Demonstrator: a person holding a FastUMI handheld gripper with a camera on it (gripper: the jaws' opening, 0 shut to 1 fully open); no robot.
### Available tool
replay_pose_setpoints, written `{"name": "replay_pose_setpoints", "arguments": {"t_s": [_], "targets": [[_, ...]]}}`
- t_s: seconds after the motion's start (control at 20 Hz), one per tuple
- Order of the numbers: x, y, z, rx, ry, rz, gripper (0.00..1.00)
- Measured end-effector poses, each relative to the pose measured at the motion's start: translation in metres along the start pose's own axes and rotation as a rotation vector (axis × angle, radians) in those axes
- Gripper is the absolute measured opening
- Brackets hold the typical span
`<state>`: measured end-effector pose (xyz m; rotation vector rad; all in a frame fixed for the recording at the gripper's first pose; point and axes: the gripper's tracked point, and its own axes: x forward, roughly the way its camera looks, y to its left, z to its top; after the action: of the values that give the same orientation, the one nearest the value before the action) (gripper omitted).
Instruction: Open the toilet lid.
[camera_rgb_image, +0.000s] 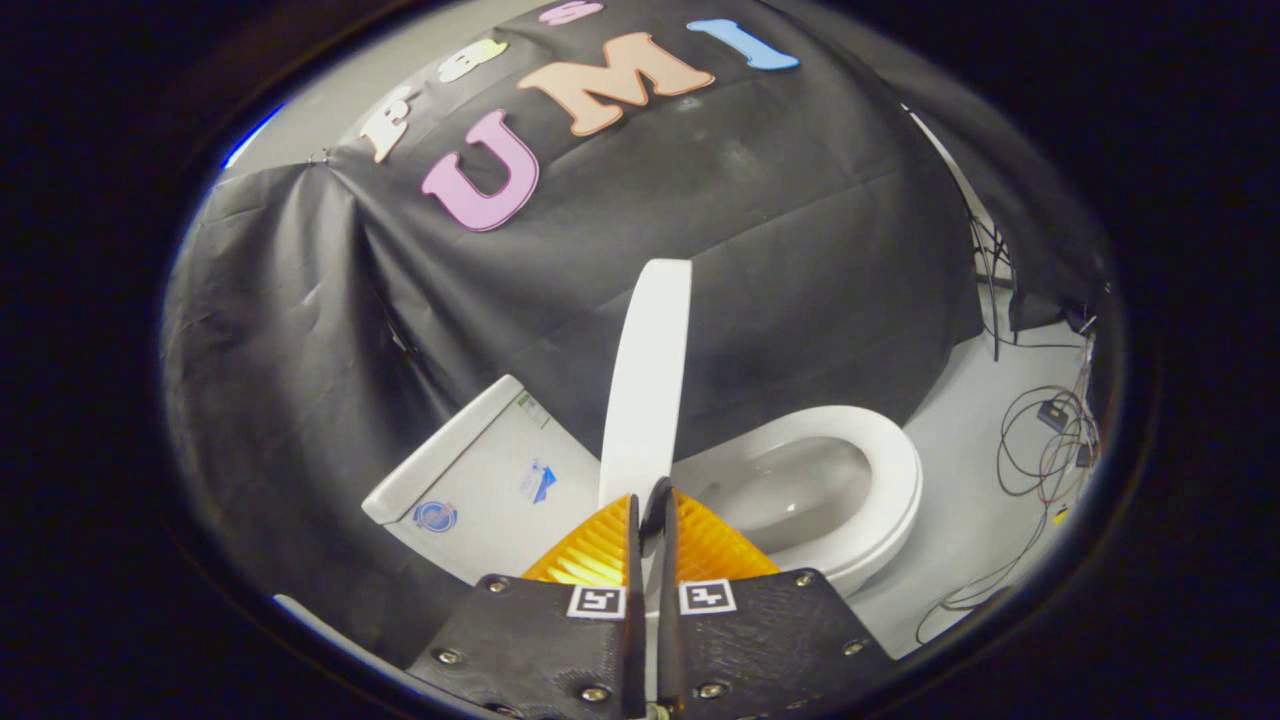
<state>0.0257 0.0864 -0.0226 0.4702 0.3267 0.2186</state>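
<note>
Gripper (650, 505) with orange ribbed fingers (595, 550) pinches the lower edge of the white plastic toilet lid (648, 380), both pads pressed on it. Lid stands raised, edge-on, beyond the fingertips. White oval seat (880, 450) and bowl lie uncovered beside it; white tank (480, 470) on the other side carries stickers, unreadable. Loose cables (1040, 440) on grey floor (960, 540) farther off.
</note>
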Motion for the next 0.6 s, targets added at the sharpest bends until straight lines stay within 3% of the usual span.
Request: {"name": "replay_pose_setpoints", "arguments": {"t_s": [0.6], "targets": [[0.004,0.048,0.001,-0.068,-0.024,0.057,0.08]]}}
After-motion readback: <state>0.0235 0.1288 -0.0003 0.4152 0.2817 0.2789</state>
